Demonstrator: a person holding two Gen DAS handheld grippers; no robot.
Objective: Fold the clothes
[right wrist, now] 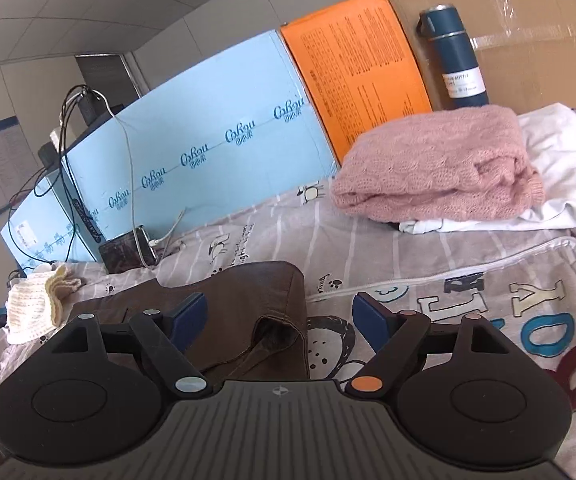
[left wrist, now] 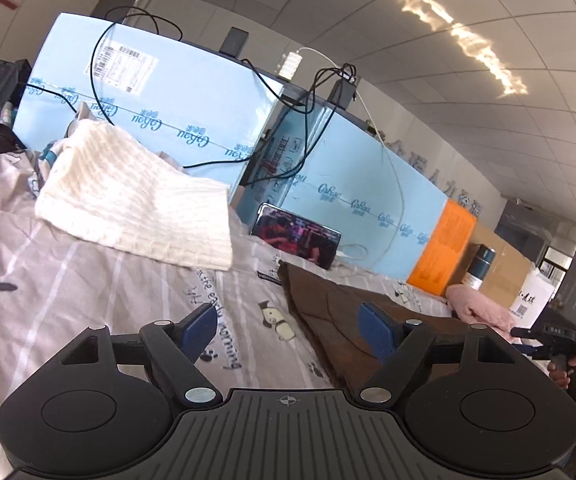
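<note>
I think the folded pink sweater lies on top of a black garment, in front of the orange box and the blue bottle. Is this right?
Not quite. The right wrist view shows the pink sweater on a white garment, not black. The orange box and blue bottle stand behind it.

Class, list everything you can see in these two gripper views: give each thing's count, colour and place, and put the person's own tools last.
brown garment: 1, brown, flat on the sheet, under both grippers
white knit: 1, cream, on the sheet to the left, by the blue boards
pink sweater: 1, pink, folded, on top of the white garment
white garment: 1, white, folded, far right
sheet: 1, pale, striped, cartoon print, covers the surface
blue boards: 2, light blue, upright behind the sheet
orange box: 1, orange, right of the boards
cardboard box: 1, brown, behind the flask
flask: 1, dark blue, upright
phone: 1, screen lit, propped against a board
left gripper: 1, black, blue fingers, open
right gripper: 1, black, blue fingers, open
</note>
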